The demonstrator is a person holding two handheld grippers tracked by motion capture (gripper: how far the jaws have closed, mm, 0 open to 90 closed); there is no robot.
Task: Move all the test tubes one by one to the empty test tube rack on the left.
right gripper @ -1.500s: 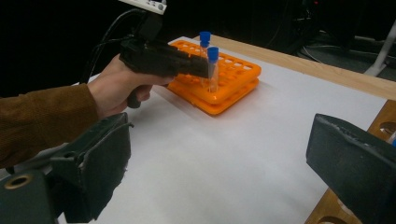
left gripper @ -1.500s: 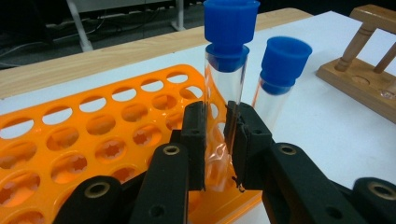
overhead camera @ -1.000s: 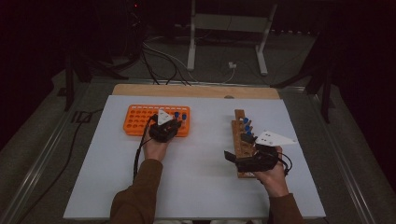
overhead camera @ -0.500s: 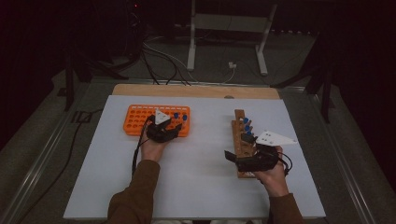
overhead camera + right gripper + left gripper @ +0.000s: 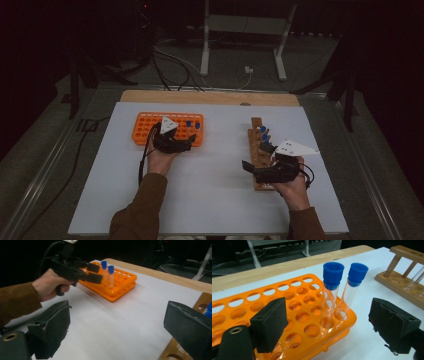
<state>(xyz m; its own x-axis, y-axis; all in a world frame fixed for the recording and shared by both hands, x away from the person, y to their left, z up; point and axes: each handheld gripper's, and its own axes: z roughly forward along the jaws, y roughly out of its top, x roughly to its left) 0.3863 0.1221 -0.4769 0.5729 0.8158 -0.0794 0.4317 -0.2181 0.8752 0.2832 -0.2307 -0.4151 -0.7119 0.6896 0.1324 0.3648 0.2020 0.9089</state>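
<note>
High view: the person is moving blue-capped test tubes from the wooden rack (image 5: 257, 150) to the orange rack (image 5: 167, 128). Two tubes are standing in the orange rack's right end, several are waiting in the wooden one, so I'd say the job is early, most transfers left.

Left gripper (image 5: 332, 327) has just been opening its jaws; they're standing wide now, gripping nothing. The nearer tube (image 5: 330, 293) is sitting upright in its hole just ahead of the jaws, roughly on the gap's centreline but clear of both pads; the second tube (image 5: 350, 288) is beside it, slightly toward the right jaw. Reads as a release, tube seated.

Right gripper (image 5: 262, 167) is hovering over the near end of the wooden rack, jaws also wide open and empty. A blue cap (image 5: 208, 310) is peeking just behind its right jaw, not between the pads. Likely next pick, judging by position.
</note>
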